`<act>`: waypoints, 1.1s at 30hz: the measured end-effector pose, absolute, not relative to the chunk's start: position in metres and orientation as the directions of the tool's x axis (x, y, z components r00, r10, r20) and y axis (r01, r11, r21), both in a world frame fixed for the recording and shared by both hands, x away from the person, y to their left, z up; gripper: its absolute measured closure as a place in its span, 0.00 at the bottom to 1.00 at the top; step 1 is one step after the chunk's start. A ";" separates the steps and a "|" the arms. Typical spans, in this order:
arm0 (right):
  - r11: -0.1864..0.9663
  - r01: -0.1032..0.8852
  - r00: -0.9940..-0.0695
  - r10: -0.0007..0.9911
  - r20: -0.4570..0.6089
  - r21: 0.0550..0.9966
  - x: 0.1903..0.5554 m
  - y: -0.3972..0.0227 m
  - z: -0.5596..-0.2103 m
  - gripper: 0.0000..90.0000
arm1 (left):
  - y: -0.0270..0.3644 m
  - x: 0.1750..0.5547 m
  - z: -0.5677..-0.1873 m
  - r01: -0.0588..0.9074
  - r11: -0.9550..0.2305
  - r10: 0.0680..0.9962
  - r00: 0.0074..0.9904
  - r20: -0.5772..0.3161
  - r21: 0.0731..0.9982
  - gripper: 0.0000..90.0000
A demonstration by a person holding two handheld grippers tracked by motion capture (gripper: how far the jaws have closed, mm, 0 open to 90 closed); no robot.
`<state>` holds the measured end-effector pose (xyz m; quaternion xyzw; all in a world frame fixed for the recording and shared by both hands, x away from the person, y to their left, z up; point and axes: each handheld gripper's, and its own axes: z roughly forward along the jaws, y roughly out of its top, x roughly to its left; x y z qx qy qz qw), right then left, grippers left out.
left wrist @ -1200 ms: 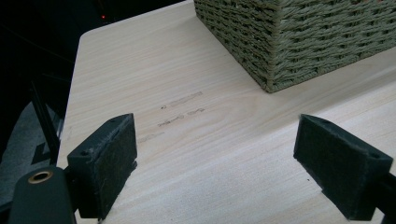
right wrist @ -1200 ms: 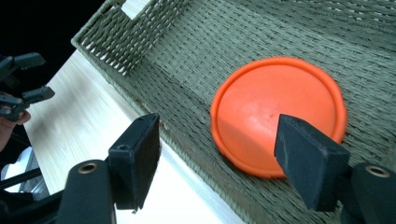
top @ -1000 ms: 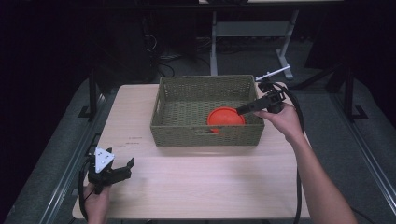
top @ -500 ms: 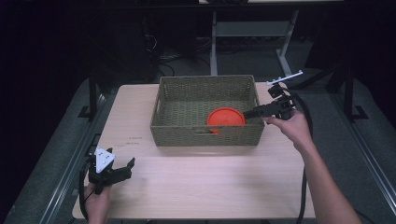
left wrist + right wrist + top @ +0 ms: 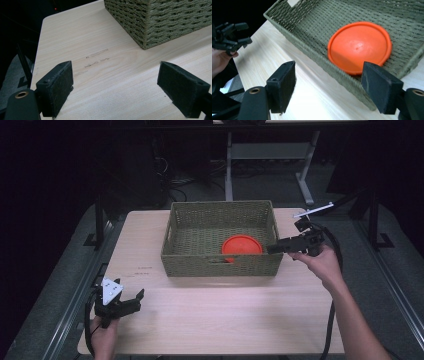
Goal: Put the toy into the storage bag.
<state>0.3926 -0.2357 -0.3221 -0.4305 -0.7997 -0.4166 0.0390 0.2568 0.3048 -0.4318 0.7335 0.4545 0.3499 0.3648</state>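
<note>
Both your grippers stand wide and empty: right gripper [image 5: 272, 248] at the basket's [image 5: 220, 265] right wall, left gripper [image 5: 134, 301] well apart; orange plate [image 5: 242, 246] lies inside the basket.

basket [image 5: 220, 262] mid-table [image 5: 215, 320], disc [image 5: 242, 245] inside at its right, near corner

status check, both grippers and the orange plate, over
Left gripper open, empty, near table edge. Right gripper open, outside basket. Orange plate lies inside. Nothing in the way.
</note>
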 end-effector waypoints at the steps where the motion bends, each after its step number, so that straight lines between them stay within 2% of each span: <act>1: 0.283 0.722 -0.625 0.658 0.420 0.632 0.391 -0.237 -0.323 0.30 | 0.305 0.257 -0.432 0.411 -0.321 0.922 0.343 0.181 0.853 0.14; 16: 0.316 0.683 -0.671 0.629 0.394 0.659 0.363 -0.252 -0.326 0.29 | 0.304 0.256 -0.432 0.413 -0.316 0.922 0.345 0.174 0.854 0.14; 25: 0.349 0.669 -0.690 0.621 0.373 0.657 0.345 -0.259 -0.342 0.29 | 0.304 0.256 -0.432 0.414 -0.313 0.924 0.342 0.172 0.855 0.14; 33: 0.323 0.671 -0.684 0.617 0.389 0.667 0.335 -0.271 -0.356 0.29 | 0.302 0.256 -0.432 0.412 -0.315 0.922 0.346 0.173 0.855 0.14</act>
